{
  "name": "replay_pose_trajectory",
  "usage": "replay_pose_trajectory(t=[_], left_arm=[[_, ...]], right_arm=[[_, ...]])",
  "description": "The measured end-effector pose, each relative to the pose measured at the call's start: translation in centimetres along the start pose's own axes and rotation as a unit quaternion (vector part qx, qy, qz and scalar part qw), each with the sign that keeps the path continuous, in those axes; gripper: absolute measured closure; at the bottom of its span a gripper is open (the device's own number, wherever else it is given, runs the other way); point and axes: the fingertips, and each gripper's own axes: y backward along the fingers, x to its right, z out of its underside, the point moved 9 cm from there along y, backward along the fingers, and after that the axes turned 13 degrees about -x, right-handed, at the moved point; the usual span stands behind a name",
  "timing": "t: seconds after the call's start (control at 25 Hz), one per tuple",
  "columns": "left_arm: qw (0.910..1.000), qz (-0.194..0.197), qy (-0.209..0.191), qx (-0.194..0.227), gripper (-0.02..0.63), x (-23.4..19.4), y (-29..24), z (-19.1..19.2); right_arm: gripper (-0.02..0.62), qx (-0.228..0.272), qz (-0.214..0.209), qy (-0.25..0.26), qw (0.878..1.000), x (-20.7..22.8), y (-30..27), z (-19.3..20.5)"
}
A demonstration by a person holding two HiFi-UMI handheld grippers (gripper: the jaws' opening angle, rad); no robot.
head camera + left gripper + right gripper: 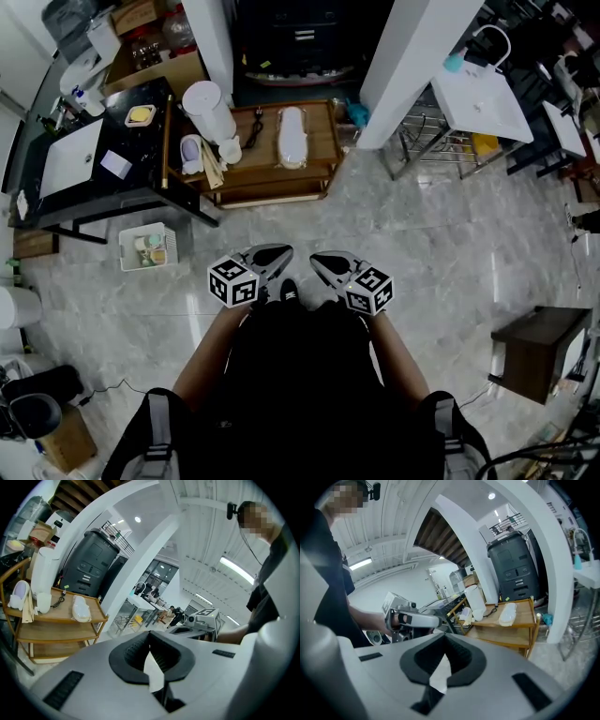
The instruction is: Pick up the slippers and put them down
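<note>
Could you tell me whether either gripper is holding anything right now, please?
Nothing is held: the left gripper and right gripper are both shut and empty.

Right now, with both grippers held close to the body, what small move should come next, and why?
Probably carry the left gripper and right gripper forward toward the wooden rack. The white slipper lies on its top shelf, well ahead of them; their jaws are shut and empty, so open them on the way.
</note>
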Motion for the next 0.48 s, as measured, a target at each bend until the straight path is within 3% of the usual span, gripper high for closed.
replay_pose_trajectory(t=[0.48], left_arm=[[0.9997,-0.014,0.018,0.004,0.595,-1.6,0.9,-0.4]], right_arm=[[0.588,-0.012,-0.008,-0.002,1.0,1.6,-1.2,-1.1]])
